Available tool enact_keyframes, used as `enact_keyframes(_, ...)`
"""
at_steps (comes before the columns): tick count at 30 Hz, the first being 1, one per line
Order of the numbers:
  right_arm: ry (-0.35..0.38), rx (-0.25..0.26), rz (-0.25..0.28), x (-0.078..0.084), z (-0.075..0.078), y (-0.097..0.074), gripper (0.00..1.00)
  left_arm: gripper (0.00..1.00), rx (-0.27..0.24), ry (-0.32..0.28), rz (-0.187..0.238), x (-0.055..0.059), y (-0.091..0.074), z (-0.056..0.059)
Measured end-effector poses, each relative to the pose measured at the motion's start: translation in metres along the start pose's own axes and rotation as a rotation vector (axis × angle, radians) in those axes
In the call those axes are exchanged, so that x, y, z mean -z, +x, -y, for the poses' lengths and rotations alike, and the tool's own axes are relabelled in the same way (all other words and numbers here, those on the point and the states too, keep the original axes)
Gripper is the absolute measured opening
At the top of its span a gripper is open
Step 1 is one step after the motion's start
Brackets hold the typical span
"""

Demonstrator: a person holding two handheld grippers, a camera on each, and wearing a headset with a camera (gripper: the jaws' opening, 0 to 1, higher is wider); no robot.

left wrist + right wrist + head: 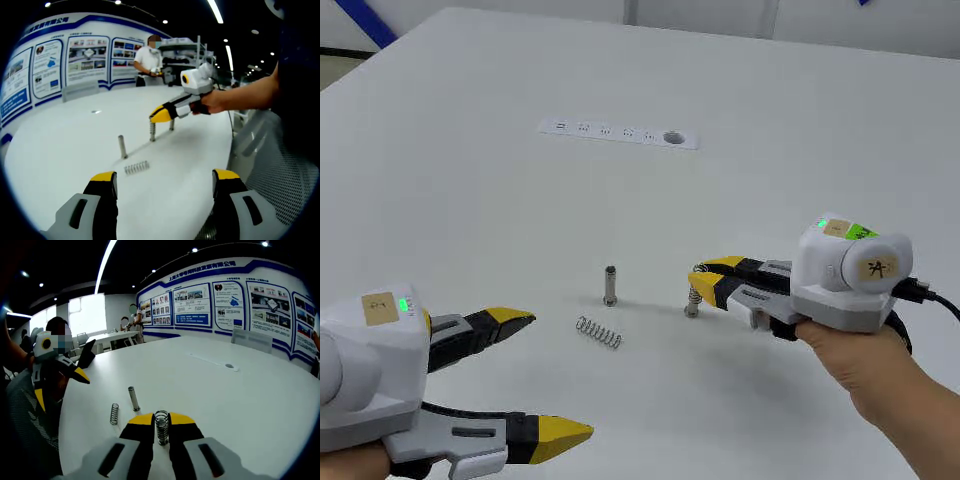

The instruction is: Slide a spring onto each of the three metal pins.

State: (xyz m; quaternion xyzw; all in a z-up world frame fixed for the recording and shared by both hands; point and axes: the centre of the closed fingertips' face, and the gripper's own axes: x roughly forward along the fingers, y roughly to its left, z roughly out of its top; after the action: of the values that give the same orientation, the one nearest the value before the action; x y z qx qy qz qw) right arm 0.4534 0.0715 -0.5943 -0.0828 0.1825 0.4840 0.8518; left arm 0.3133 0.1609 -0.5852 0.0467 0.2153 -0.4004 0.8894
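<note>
One loose steel coil spring [599, 332] lay flat, nearest the open yellow-tipped left gripper [559, 375]; the right gripper [699, 276] clamped a second spring [161, 423].

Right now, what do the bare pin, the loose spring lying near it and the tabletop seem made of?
Bare pin: probably steel, grey with a dull sheen. Loose spring: thin coiled wire, likely steel, silvery. Tabletop: smooth matte white with soft reflections, maybe laminate or painted board; the look leaves it open.
</note>
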Motion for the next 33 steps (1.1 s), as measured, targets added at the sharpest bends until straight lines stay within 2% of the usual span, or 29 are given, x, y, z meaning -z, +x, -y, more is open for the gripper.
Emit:
enact_keyframes(20, -0.075, 0.023, -0.156, 0.026, 0.001, 0.008, 0.13, 0.79, -0.004, -0.004, 0.009, -0.002, -0.001, -0.001)
enact_keyframes(33, -0.079, 0.033, -0.189, 0.031, 0.000, 0.000, 0.18, 0.79, -0.007, -0.004, 0.017, -0.003, -0.001, -0.002)
